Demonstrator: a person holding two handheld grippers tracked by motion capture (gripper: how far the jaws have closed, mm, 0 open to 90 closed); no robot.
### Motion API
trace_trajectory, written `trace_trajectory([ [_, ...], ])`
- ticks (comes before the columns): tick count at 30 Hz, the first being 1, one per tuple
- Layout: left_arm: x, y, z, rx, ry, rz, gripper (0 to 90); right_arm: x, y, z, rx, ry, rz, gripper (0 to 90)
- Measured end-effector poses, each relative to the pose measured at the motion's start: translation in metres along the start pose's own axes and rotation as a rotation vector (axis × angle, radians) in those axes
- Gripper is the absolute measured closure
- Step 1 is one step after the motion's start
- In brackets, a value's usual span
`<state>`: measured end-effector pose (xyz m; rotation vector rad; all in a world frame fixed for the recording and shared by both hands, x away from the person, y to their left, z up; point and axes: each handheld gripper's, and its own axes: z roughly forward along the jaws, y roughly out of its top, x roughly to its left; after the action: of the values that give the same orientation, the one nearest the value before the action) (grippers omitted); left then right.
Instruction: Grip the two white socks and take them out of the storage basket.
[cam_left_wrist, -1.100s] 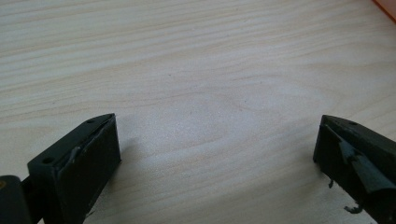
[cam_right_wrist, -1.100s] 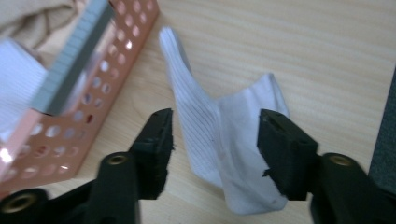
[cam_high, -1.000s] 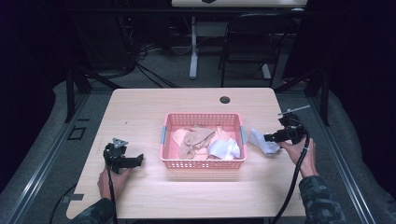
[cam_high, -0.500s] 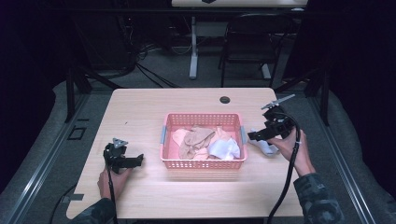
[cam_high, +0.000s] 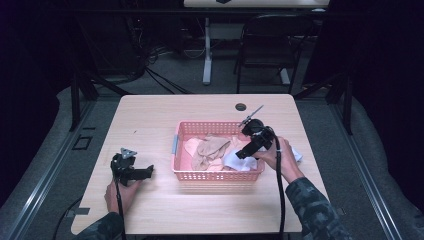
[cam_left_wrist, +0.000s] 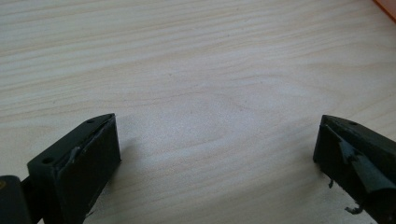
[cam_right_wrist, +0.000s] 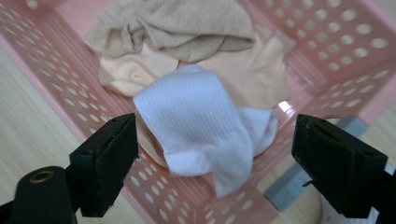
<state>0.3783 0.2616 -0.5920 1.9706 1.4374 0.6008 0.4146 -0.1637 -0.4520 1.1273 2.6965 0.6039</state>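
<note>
White sock in pink basket, just beyond right tongs, jaws wide, just been opening, holding nothing; left tongs wide over bare tabletop, empty.

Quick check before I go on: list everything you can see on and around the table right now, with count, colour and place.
Perforated pink plastic basket: one, pink, middle of the table, grey tab on its left end.
White ribbed sock: one, white, in the basket at its right end, under the right gripper.
Beige and tan socks: a pile, count unclear, in the basket's middle.
Pale cloth: one, white-blue, on the table right of the basket, partly behind the hand.
Light wooden table: one, with a dark round hole near its far edge.
Black chair: one, beyond the table.
Left gripper: black, open, resting on the table left of the basket.
Right gripper: black, open, over the basket's right end.
</note>
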Motion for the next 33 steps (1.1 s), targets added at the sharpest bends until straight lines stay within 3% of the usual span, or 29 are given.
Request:
trace_trajectory([
  [2, 0.0, 0.0, 0.0, -0.001, 0.002, -0.001, 0.4, 0.004, 0.002, 0.014, 0.039, -0.009, -0.012, 14.9],
  [5, 0.0, 0.0, 0.0, -0.002, 0.003, -0.003, 0.4, 0.003, 0.003, 0.027, 0.083, -0.009, 0.006, 16.2],
  [6, 0.0, 0.0, 0.0, -0.001, 0.004, -0.003, 0.4, 0.002, 0.003, 0.035, 0.099, -0.029, 0.019, 17.5],
  [9, 0.0, 0.0, 0.0, -0.002, 0.004, -0.004, 0.5, 0.001, 0.001, 0.043, 0.101, -0.024, 0.047, 20.0],
  [11, 0.0, 0.0, 0.0, -0.001, 0.004, -0.004, 0.4, -0.002, 0.0, 0.05, 0.156, -0.039, 0.049, 21.5],
  [12, 0.0, 0.0, 0.0, -0.001, 0.004, -0.003, 0.4, -0.003, -0.001, 0.052, 0.143, -0.039, 0.07, 22.6],
  [13, 0.0, 0.0, 0.0, -0.002, 0.004, -0.003, 0.4, -0.005, 0.0, 0.053, 0.16, -0.035, 0.069, 24.1],
  [15, 0.0, 0.0, 0.0, -0.001, 0.004, -0.003, 0.4, -0.004, -0.001, 0.057, 0.186, -0.081, 0.051, 27.3],
  [17, 0.0, 0.0, 0.0, 0.001, 0.004, -0.003, 0.4, -0.005, -0.003, 0.061, 0.187, -0.063, 0.063, 31.5],
  [20, -0.001, -0.001, -0.001, 0.0, 0.007, -0.008, 0.4, -0.004, -0.007, 0.075, 0.244, -0.071, 0.057, 38.4],
  [21, 0.0, -0.001, -0.001, 0.0, 0.007, -0.008, 0.5, -0.001, -0.008, 0.076, 0.238, -0.113, 0.037, 45.2],
  [22, -0.001, -0.001, 0.0, -0.002, 0.007, -0.011, 0.5, 0.0, -0.007, 0.077, 0.243, -0.123, 0.04, 51.2],
  [24, -0.001, -0.001, -0.001, -0.002, 0.008, -0.011, 0.5, 0.003, -0.005, 0.072, 0.218, -0.122, 0.036, 64.6],
  [27, -0.001, -0.001, -0.001, -0.002, 0.01, -0.012, 0.5, 0.005, -0.007, 0.074, 0.239, -0.111, 0.043, 77.1],
  [30, -0.001, 0.0, 0.0, -0.003, 0.011, -0.013, 0.5, 0.006, -0.007, 0.07, 0.202, -0.095, 0.061, 85.5],
  [33, -0.001, -0.001, -0.001, -0.002, 0.014, -0.017, 0.5, 0.009, -0.009, 0.065, 0.185, -0.074, 0.074, 86.8],
])
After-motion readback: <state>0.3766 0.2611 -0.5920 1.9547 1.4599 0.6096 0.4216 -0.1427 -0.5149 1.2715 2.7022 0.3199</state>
